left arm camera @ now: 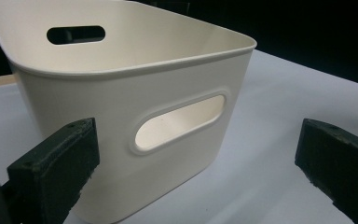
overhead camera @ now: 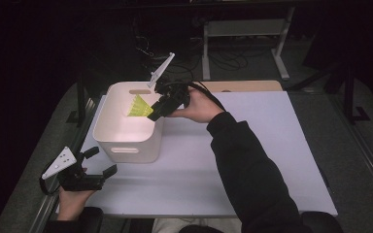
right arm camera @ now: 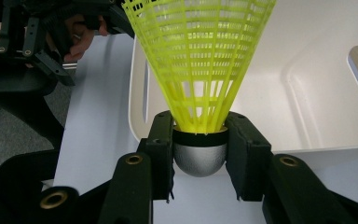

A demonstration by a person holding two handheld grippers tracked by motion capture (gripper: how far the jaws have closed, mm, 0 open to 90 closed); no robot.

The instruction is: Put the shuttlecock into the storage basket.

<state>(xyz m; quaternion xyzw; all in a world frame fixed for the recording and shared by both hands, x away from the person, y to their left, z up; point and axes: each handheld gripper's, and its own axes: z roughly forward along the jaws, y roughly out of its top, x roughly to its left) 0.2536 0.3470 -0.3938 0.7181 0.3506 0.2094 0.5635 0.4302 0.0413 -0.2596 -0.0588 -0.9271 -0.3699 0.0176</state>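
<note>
Between my right gripper's point(right arm camera: 199, 154) pads sits the shuttlecock point(right arm camera: 200, 70), clamped by its grey cork with the yellow skirt pointing into the white bin point(overhead camera: 126, 141), while my left gripper point(overhead camera: 99, 162) rests wide open and empty near the bin's front wall.

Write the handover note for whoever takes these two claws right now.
Right claw: shut on the yellow plastic-mesh shuttlecock, pads on its silver rounded base, held over the rim of the white plastic bin with slot handles.
Left claw: open, holding nothing, on the white table beside the bin's near corner.
Done: shuttlecock picked up and brought to the bin.
Left: probably move it further over the bin's inside, open the right claw to drop it, then pull back.
</note>
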